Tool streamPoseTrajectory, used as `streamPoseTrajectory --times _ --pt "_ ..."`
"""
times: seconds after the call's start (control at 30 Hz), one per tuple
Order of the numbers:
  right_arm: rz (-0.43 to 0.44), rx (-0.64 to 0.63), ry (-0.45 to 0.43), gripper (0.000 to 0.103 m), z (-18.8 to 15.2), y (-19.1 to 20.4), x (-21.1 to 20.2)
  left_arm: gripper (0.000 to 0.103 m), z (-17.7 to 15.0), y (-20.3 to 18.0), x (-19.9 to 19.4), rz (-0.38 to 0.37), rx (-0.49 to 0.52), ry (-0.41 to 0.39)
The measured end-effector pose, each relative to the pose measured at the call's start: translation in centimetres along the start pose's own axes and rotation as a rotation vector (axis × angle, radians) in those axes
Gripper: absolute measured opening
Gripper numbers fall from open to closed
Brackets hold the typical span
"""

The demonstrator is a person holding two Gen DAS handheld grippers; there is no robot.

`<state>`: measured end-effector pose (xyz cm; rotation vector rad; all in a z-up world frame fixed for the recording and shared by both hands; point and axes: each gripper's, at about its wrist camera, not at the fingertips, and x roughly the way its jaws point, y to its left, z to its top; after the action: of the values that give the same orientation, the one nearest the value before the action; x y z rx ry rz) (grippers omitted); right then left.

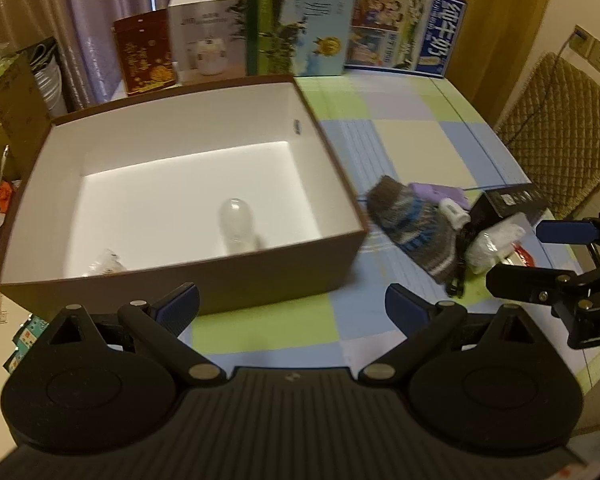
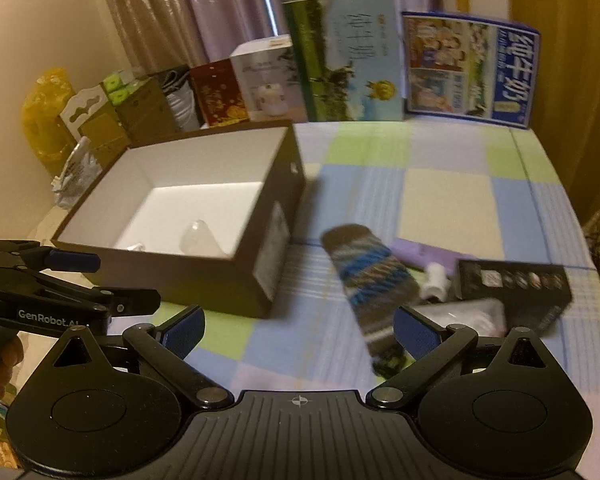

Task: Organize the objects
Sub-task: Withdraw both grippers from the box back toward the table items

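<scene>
A brown box with a white inside [image 1: 332, 240] [image 2: 260, 216] stands on the checked tablecloth. A clear bulb [image 1: 236, 224] [image 2: 198, 238] and a small crumpled clear item [image 1: 106, 266] lie on its floor. To its right lies a pile: a striped knitted sock [image 1: 416, 228] [image 2: 370, 276], a purple item [image 1: 440, 192] [image 2: 420, 254], a white plug [image 1: 454, 210] [image 2: 434, 282], a black box [image 1: 508, 200] [image 2: 516, 280] and a clear plastic packet [image 1: 492, 248] [image 2: 472, 314]. My left gripper [image 1: 292, 306] is open in front of the brown box. My right gripper [image 2: 300, 328] is open just short of the sock.
Cartons stand along the table's back edge: a red tin [image 1: 146, 54], a white carton [image 1: 208, 32], a green-blue milk carton [image 1: 308, 16] and a blue one [image 1: 408, 28]. A woven chair back [image 1: 556, 136] stands at the right. Boxes and bags [image 2: 100, 120] are stacked at the left.
</scene>
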<state>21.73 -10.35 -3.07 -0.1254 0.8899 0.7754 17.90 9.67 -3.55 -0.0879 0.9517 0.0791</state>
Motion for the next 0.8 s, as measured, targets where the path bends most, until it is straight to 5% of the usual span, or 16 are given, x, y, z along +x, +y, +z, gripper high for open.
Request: streamPoseTrajectory --times 0.8 --pt "-0.147 0.159 0.009 0.098 -4.0 -12.0 -4.3 0.097 -0.1 -11.4 3.7 -0.139 0.130 0.022"
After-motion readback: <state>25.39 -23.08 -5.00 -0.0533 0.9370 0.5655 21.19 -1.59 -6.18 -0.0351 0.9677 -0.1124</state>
